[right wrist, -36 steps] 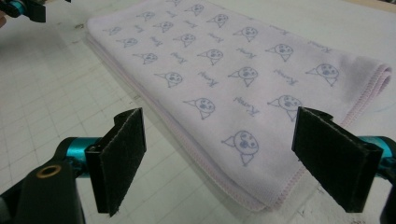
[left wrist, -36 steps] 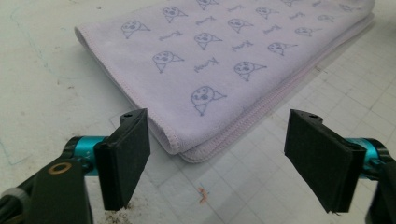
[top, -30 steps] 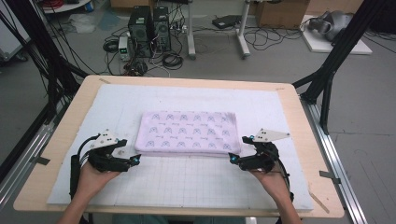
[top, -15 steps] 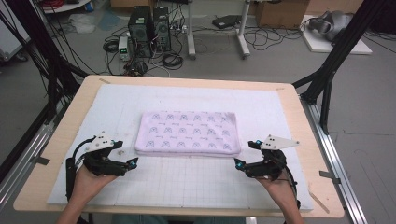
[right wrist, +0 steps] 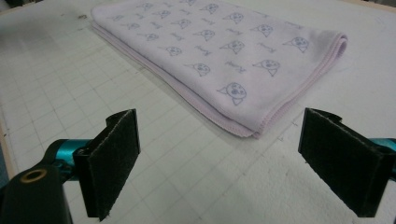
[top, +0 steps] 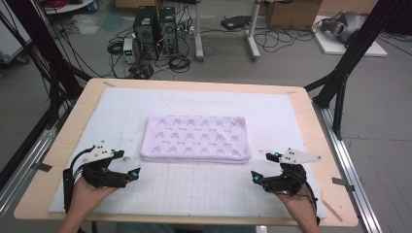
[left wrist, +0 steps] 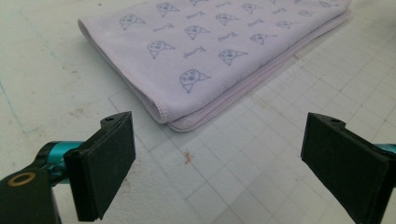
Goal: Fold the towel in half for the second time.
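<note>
Where the white gridded mat [top: 204, 189] covers the wooden desk [top: 311, 104], a folded lilac towel [top: 197, 138] is laid flat at the middle of it. The towel is seen as a neat rectangle, its long sides running from nine o'clock to three o'clock, and it is printed all over with small grey-blue dog-face motifs and short lines of script. Stacked layers are shown along its near edge, each finished with a stitched pink hem, while a rounded fold is presented at each short end.

The left gripper [top: 132, 173] is held at about seven o'clock from the towel, near its near-left corner but apart from it. In the left gripper view its fingers [left wrist: 105, 168] are spread wide over the mat with nothing between them, and the towel's corner [left wrist: 173, 122] is seen just ahead of the gap. A small reddish mark [left wrist: 188, 158] is visible on the mat between the fingers.

The right gripper [top: 257, 177] is held at about five o'clock from the towel, likewise near and not touching. Its fingers [right wrist: 114, 158] are also spread wide and empty, and the towel's near-right corner [right wrist: 250, 130] lies ahead of them.

Computer towers [top: 155, 26] and tangled cables [top: 286, 41] are seen on the floor beyond the desk at twelve o'clock.
</note>
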Demonstrator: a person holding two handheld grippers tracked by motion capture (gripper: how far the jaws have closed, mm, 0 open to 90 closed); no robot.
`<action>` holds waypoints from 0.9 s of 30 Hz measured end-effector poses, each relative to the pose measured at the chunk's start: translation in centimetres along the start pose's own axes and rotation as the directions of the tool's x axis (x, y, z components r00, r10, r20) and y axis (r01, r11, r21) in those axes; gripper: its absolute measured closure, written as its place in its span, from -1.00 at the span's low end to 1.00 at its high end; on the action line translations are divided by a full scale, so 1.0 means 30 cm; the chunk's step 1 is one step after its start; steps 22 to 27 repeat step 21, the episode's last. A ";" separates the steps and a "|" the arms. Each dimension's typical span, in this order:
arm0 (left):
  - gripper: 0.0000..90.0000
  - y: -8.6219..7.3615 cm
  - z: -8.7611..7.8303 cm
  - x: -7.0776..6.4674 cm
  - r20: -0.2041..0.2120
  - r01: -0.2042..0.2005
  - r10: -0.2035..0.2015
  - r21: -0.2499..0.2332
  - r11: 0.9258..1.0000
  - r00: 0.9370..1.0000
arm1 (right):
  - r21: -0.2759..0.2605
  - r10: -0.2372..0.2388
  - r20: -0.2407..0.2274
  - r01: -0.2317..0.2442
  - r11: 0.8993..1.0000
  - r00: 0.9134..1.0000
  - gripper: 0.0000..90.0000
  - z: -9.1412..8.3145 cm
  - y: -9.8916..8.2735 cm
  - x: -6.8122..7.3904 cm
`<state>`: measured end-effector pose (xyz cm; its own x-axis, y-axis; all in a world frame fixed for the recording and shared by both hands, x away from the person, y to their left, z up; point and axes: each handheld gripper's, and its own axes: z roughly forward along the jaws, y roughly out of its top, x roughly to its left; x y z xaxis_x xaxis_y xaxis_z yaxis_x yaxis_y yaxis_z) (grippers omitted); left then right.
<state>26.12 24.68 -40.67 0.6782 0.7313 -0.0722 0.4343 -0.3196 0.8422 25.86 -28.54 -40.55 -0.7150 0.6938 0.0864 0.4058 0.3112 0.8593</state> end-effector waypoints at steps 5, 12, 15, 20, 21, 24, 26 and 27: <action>-0.77 -0.012 -0.012 -0.006 0.000 0.002 -0.002 -0.003 1.000 1.000 | -0.019 0.005 0.011 -0.004 1.000 1.000 -0.73 -0.025 -0.015 -0.002; -0.77 -0.026 -0.028 -0.014 -0.004 0.004 -0.004 -0.012 1.000 1.000 | -0.024 0.020 0.015 -0.019 1.000 1.000 -0.73 -0.044 -0.040 0.004; -0.77 -0.029 -0.036 -0.011 -0.007 0.008 -0.008 -0.016 1.000 1.000 | -0.019 0.023 0.016 -0.023 1.000 1.000 -0.73 -0.045 -0.055 0.006; -0.77 -0.037 -0.038 -0.010 -0.010 0.008 -0.008 -0.014 1.000 1.000 | -0.015 0.036 0.019 -0.035 0.999 0.999 -0.73 -0.047 -0.078 0.005; -0.77 -0.039 -0.038 -0.010 -0.012 0.007 -0.008 -0.015 1.000 1.000 | -0.015 0.036 0.019 -0.035 0.999 0.999 -0.73 -0.046 -0.079 0.005; -0.77 -0.039 -0.038 -0.010 -0.012 0.007 -0.008 -0.015 1.000 1.000 | -0.015 0.036 0.019 -0.035 0.999 0.999 -0.73 -0.046 -0.079 0.005; -0.77 -0.039 -0.038 -0.010 -0.012 0.007 -0.008 -0.015 1.000 1.000 | -0.015 0.036 0.019 -0.035 0.999 0.999 -0.73 -0.046 -0.079 0.005; -0.77 -0.039 -0.038 -0.010 -0.012 0.007 -0.008 -0.015 1.000 1.000 | -0.015 0.036 0.019 -0.035 0.999 0.999 -0.73 -0.046 -0.079 0.005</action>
